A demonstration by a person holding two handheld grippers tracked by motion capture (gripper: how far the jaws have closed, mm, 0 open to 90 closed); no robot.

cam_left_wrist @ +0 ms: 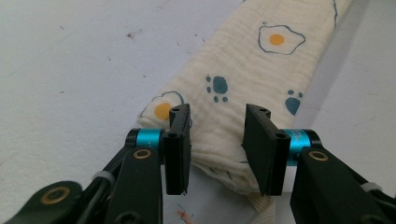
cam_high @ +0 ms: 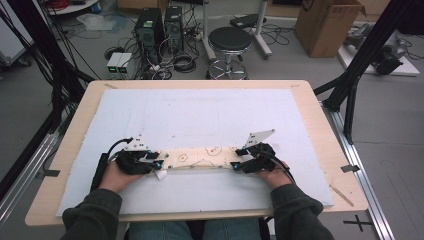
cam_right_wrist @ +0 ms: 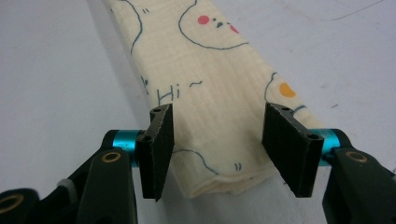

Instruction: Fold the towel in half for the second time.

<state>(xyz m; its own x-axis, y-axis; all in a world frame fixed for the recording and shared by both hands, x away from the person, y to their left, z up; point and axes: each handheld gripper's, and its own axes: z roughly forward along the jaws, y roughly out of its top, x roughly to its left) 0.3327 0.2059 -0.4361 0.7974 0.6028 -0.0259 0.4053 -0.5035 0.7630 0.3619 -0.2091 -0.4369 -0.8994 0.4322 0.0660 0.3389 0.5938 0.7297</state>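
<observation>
**Folded cloth, both ends straddled**

White counter [cam_high: 200, 115] carries the folded cloth [cam_high: 200, 159] near its front edge. Left tool [cam_left_wrist: 217, 140] and right tool [cam_right_wrist: 217, 144] stand apart around its ends, not pinching. Close both evenly, catching every layer, before lifting.

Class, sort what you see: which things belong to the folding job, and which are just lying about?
In the job: cream printed cloth folded into a long strip; left tool; right tool; white table mat.
Lying about: black round stool; brown cardboard box; black computer towers.
</observation>
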